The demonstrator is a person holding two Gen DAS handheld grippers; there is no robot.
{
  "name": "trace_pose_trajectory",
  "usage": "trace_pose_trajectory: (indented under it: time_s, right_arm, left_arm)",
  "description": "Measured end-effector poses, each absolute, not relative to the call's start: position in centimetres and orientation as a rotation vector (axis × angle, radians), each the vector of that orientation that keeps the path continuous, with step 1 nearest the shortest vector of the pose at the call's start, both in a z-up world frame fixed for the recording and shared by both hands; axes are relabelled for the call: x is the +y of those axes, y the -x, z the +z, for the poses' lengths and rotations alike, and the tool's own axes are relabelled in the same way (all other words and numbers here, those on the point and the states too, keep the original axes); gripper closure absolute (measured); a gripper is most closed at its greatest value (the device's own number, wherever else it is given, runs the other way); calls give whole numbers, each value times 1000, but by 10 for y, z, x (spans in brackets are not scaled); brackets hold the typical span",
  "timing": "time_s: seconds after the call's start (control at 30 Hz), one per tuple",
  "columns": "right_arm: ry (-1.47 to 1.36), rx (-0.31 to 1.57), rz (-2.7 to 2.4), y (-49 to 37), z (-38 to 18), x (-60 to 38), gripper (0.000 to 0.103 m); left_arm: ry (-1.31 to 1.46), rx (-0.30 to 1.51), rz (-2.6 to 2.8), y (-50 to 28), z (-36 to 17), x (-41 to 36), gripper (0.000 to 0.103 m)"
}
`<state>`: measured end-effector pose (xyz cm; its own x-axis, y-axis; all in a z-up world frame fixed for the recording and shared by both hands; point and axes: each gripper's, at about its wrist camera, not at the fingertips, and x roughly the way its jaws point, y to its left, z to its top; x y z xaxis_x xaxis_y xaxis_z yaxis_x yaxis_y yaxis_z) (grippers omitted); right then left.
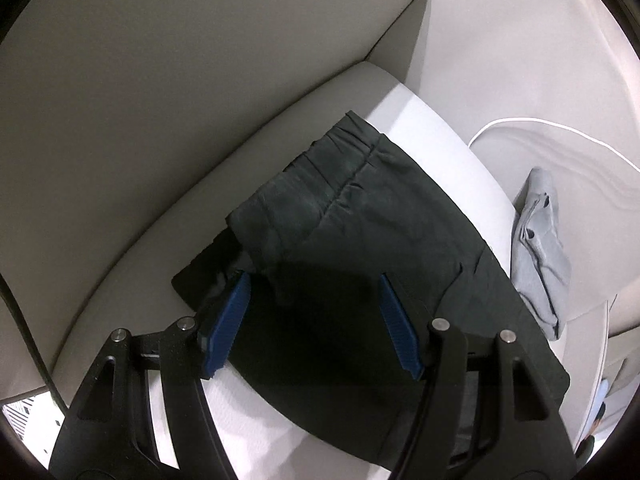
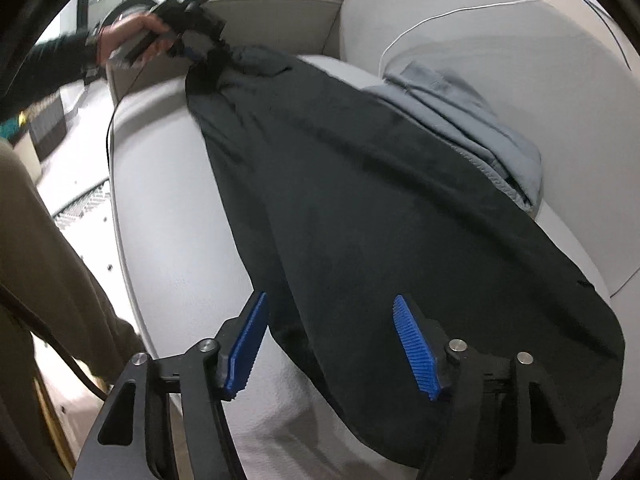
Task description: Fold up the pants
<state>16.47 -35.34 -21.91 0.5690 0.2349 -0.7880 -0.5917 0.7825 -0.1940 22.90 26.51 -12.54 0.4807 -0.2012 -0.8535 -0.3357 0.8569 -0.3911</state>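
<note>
Dark green pants (image 1: 360, 208) lie on the white sofa seat (image 1: 420, 120), their gathered waistband folded over at the far end. My left gripper (image 1: 314, 278) hovers just over them, blue pads wide apart, with dark cloth under and between them and no pad visibly pressing on it. In the right wrist view the pants (image 2: 360, 184) stretch from that left gripper (image 2: 192, 46), held by a hand (image 2: 128, 36), down to my right gripper (image 2: 330, 296). The right gripper is open. Its left pad is over the bare cushion (image 2: 168, 200) and its right pad over the pants.
A folded grey garment (image 1: 540, 248) (image 2: 472, 108) lies beside the pants toward the armrest. A white cable (image 1: 540, 122) runs over the cushion there. The sofa backrest (image 1: 160, 100) rises behind. A person's leg in tan trousers (image 2: 48, 260) stands at the sofa's front edge.
</note>
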Motion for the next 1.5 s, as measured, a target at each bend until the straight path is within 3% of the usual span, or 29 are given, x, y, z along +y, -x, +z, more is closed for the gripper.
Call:
trace_pose_trajectory:
  time_s: [0.23, 0.27, 0.3, 0.33, 0.47, 0.6, 0.7, 1.07, 1.3, 1.37, 1.43, 1.5]
  right_arm:
    - [525, 770, 472, -178, -229, -341, 40]
    - [529, 769, 473, -180, -231, -341, 54]
    - [529, 774, 475, -182, -233, -341, 65]
    - [520, 773, 468, -183, -234, -343, 84]
    - [527, 700, 436, -176, -229, -347, 100]
    - [540, 605, 395, -159, -213, -354, 101]
    - [541, 589, 385, -152, -207, -361, 101]
    - [613, 671, 432, -145, -239, -358, 102]
    - [620, 711, 446, -132, -256, -360, 102]
    - [611, 717, 444, -131, -256, -362, 101]
    - [584, 729, 438, -130, -250, -364, 96]
    - [532, 738, 454, -129, -239, -366, 88]
  left_arm:
    - [576, 1068, 86, -230, -125, 270, 41]
    - [570, 1062, 87, -234, -127, 267, 43]
    - [561, 1047, 102, -236, -127, 268, 63]
    - [551, 1038, 119, -235, -125, 270, 85]
    - [527, 985, 78, -233, -116, 266, 94]
    - [484, 903, 10, -213, -87, 256, 95]
    - [425, 877, -13, -198, -79, 251, 95]
    - [273, 987, 29, -202, -138, 235, 95]
    - [184, 1035, 35, -196, -148, 235, 90]
    - [182, 1029, 57, -193, -139, 237, 82]
    - [184, 957, 108, -178, -122, 240, 55]
    - [188, 857, 118, -158, -102, 240, 41]
